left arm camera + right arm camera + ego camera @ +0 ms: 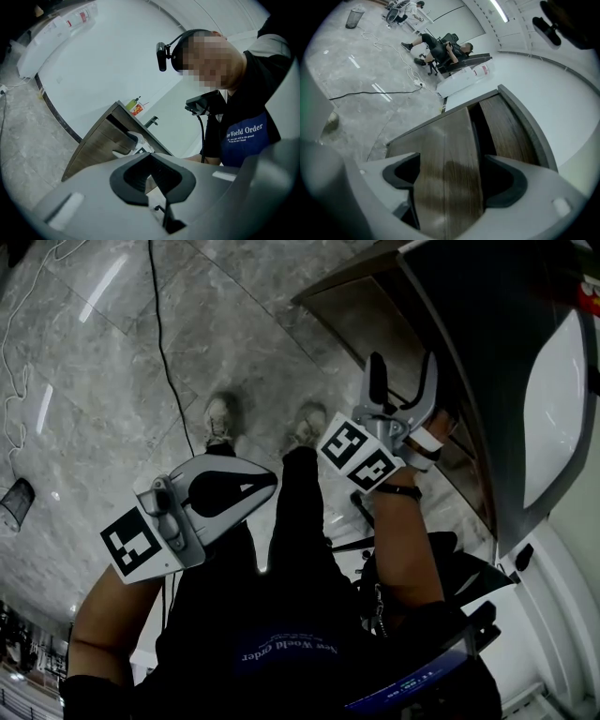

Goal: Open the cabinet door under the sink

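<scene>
Under the sink [553, 399], the right gripper [450, 177] gapes wide, facing the door [452, 133]; clamp its free edge squarely, then pull along the hinge arc.

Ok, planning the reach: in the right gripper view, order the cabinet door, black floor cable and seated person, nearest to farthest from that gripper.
1. cabinet door, between its jaws.
2. black cable, on the floor, left.
3. seated person, far back, upper middle.
</scene>
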`<state>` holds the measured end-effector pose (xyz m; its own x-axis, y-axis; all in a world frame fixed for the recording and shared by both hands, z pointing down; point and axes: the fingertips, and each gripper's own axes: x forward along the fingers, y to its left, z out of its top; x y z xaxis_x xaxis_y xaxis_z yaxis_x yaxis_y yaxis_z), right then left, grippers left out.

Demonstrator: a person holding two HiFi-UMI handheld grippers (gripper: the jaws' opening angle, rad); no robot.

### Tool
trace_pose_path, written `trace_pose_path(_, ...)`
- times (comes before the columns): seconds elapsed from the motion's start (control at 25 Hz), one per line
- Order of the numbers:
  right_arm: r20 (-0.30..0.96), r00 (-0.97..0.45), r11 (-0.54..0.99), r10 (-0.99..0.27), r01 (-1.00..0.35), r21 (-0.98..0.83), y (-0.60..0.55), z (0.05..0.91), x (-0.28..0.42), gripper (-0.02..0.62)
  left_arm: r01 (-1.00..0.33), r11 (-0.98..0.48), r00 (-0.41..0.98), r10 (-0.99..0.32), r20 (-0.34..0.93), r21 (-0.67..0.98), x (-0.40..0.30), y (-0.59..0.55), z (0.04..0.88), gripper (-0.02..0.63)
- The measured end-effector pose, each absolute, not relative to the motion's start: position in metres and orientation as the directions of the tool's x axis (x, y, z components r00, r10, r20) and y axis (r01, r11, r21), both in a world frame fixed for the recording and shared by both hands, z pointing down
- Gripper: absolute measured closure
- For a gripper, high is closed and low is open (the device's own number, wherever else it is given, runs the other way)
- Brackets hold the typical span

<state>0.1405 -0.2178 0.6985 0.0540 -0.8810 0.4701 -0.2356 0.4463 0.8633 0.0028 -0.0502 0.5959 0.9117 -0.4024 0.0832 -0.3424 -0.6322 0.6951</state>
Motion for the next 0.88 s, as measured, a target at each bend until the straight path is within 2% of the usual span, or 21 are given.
trace_pose_path(0.36,0.459,0.128,0.42,-0.879,-0.248,0.873,-0.231,0.706,0.141,0.179,-0.331,-0.62,0.919,-0.382,0.095,0.711,-0.004,-0.05,0.6,0.606)
trace_pose_path(0.68,0.723,0.017,0.656,-0.691,-0.407,0.636,-0.209,0.697,0.126,0.181,-0.316,-0.625,0.917,-0.393,0.062,0.714,-0.004,-0.057,0.587,0.606)
trace_pose_path(0.8,0.793,-0.037,0.715,-0.608,-0.461,0.526,-0.204,0.69,0.124,0.214,-0.311,-0.624,0.918,-0.394,0.055,0.717,-0.002,-0.057,0.583,0.606)
trace_pose_path(0.88,0.83,-0.08,0.74,-0.552,-0.506,0.444,-0.202,0.683,0.123,0.26,-0.309,-0.625,0.917,-0.395,0.051,0.717,-0.002,-0.056,0.582,0.606)
